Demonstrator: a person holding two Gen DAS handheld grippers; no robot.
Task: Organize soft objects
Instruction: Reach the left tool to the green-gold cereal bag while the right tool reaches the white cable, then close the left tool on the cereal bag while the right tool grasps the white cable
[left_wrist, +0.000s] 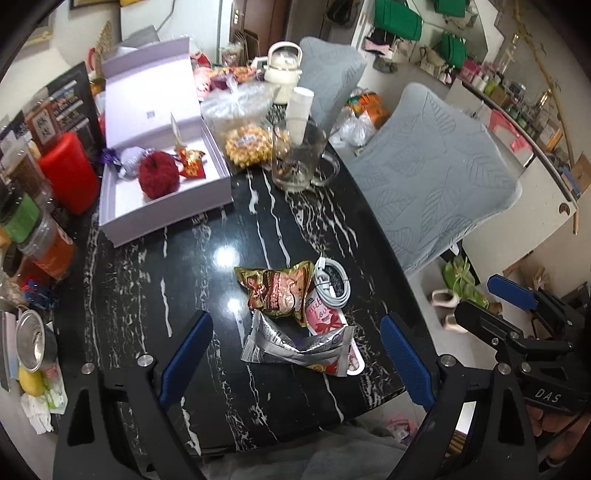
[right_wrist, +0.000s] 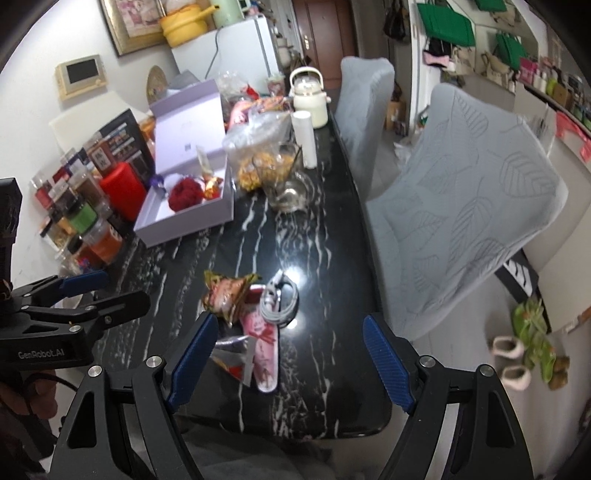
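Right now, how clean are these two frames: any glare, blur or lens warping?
Left wrist view: mostly sharp, two bright lamp reflections on the black marble table, strong fisheye bending at the dark corners. Right wrist view: softer, the snack packets smeared by motion, one glare spot beside the white cable.

My right hand-held gripper hangs wide open and empty over the glossy black white-veined marble bench. Between its blue pads lie a crumpled brown-and-pink snack packet, a flat pink pouch and a coiled white cable. Farther off, an open lavender cardboard box holds a red fluffy ball. My left hand-held gripper shows at the left edge.
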